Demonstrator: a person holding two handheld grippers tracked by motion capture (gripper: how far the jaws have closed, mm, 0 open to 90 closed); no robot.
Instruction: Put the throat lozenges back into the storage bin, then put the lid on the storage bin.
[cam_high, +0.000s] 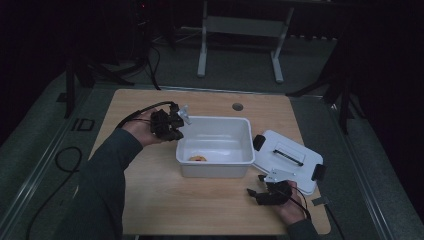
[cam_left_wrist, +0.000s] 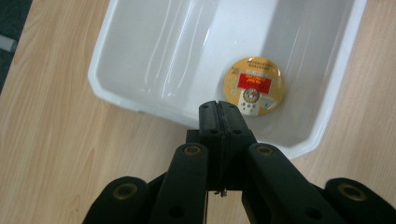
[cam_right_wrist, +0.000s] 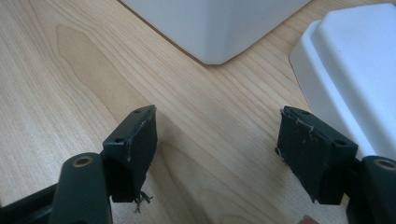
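The round tin's (cam_left_wrist: 253, 86) label print is too small to read.

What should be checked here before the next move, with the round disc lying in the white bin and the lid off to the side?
1. Round disc lies flat on the floor of the white bin: ok.
2. Left gripper jaws shut with nothing between them, above the bin's rim: ok.
3. Right gripper jaws open and empty over the table: ok.
4. Lid lies on the table beside the bin, apart from the right gripper's jaws: ok.
5. Lid's black latches ready for closing: cannot tell.
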